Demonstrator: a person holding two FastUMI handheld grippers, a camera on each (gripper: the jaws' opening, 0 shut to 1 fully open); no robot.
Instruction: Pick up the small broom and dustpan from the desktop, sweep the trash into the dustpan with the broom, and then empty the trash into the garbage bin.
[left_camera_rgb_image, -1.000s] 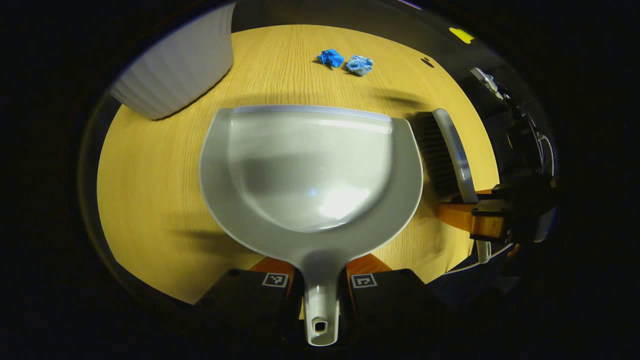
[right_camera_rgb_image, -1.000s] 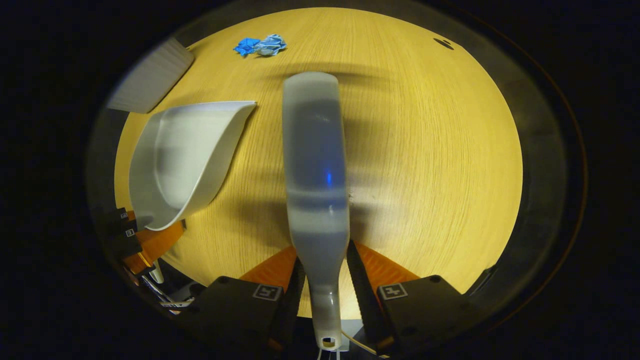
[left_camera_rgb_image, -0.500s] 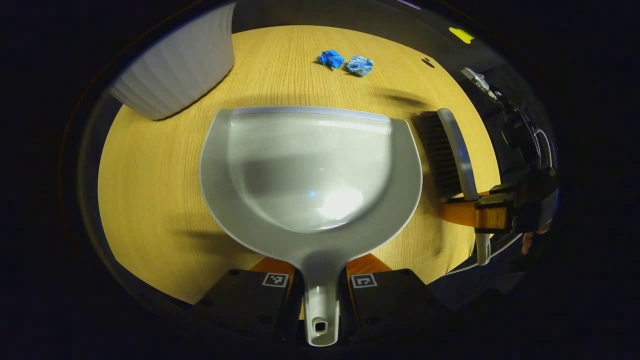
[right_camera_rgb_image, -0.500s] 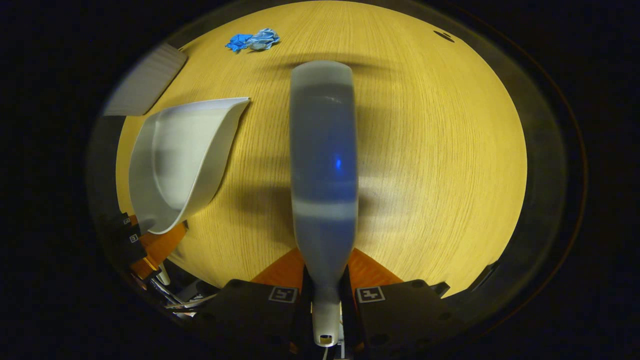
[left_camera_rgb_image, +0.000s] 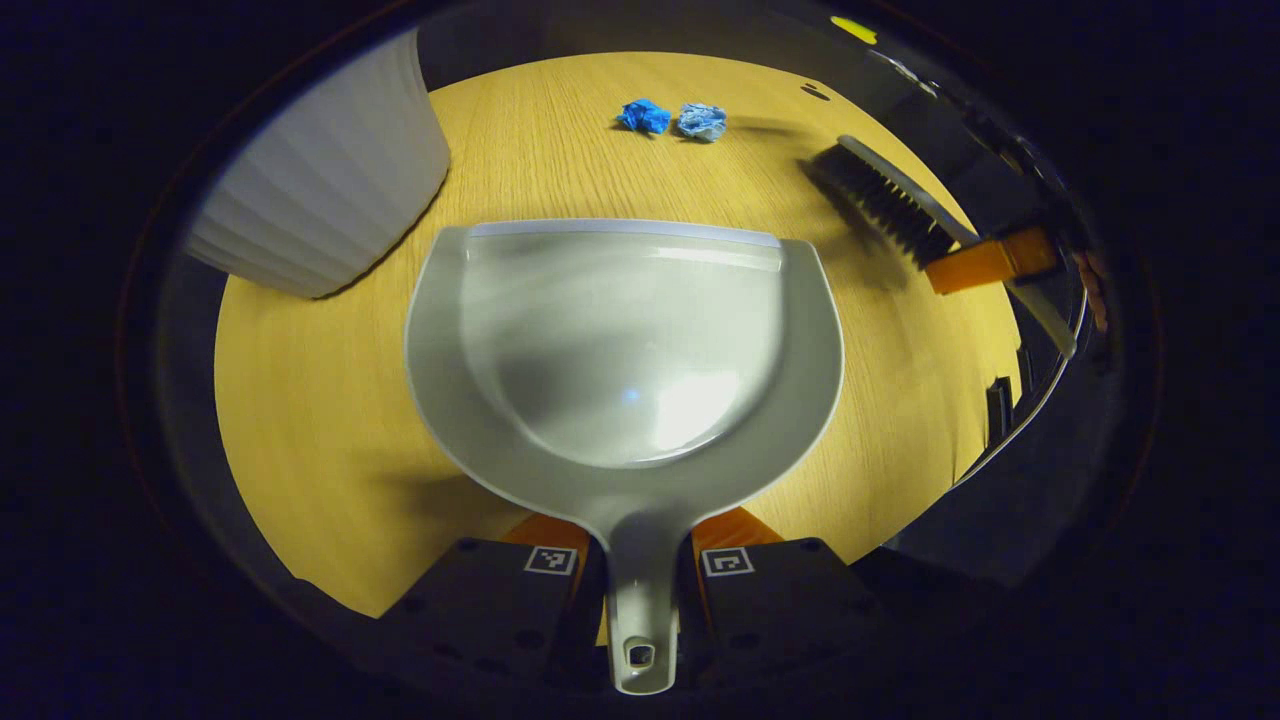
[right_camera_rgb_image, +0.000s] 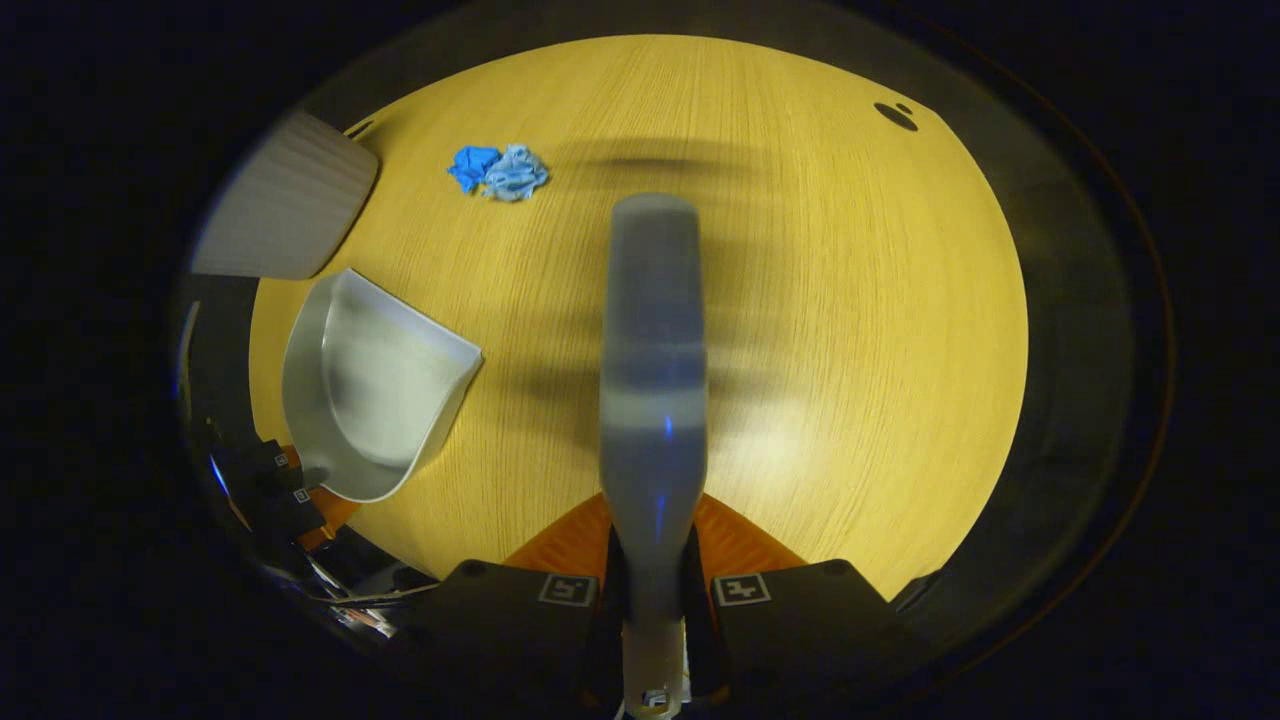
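Note:
A grey dustpan (left_camera_rgb_image: 620, 340) lies over the wooden desktop (left_camera_rgb_image: 320, 400), and my left gripper (left_camera_rgb_image: 640, 590) is shut on its handle. In the right gripper view the same dustpan (right_camera_rgb_image: 375, 405) sits low at the left. My right gripper (right_camera_rgb_image: 655, 600) is shut on the handle of the small broom (right_camera_rgb_image: 652, 370), held above the desk. From the left gripper view the broom (left_camera_rgb_image: 890, 205) hangs at the far right, bristles down, with the right gripper (left_camera_rgb_image: 990, 262) around it. Two crumpled blue paper scraps (left_camera_rgb_image: 672, 118) lie side by side at the far side of the desk, beyond the dustpan's lip; these scraps (right_camera_rgb_image: 498, 172) show upper left of the broom.
A white ribbed bin (left_camera_rgb_image: 320, 190) stands at the desk's far left, close to the dustpan's left rim; the bin (right_camera_rgb_image: 285, 210) also appears beyond the dustpan. A small dark hole (right_camera_rgb_image: 895, 115) marks the desktop at the far right. A hand (left_camera_rgb_image: 1095, 290) holds the right gripper.
The right gripper has closed on the broom handle, lifted the broom off the desk and carried it farther, toward the scraps. The dustpan in the left gripper has barely shifted.

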